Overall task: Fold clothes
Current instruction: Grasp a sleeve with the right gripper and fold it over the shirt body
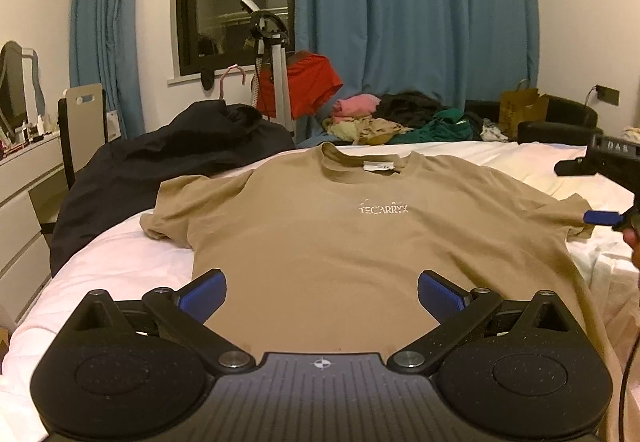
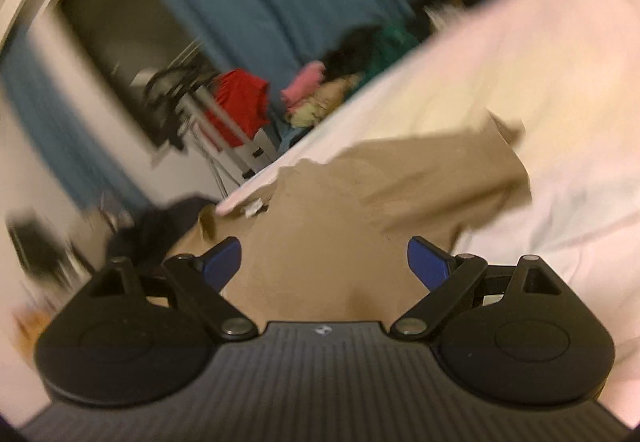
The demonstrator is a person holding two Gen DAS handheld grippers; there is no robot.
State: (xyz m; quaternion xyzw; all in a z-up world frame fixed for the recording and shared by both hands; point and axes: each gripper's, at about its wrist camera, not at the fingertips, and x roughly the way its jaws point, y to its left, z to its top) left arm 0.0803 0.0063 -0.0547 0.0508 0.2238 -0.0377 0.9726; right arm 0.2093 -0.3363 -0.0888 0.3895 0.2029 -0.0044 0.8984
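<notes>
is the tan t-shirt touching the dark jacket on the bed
Cannot tell. In the left wrist view the tan t-shirt's left sleeve lies close beside the dark jacket, but no plain contact or gap shows between them.

Tan t-shirt (image 1: 360, 242), white lettering; white bedsheet (image 1: 120, 262); blue curtains (image 1: 412, 10)

spread right hand-held gripper (image 2: 325, 262) over tan shirt (image 2: 400, 182).

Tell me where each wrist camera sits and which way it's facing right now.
Left wrist: behind the open left gripper, low at the hem of the tan T-shirt, facing window and curtains; right gripper enters at the right edge.
Right wrist: behind the open right gripper, tilted, blurred, over the shirt's sleeve.
Shared: shirt, bed, red garment.
</notes>
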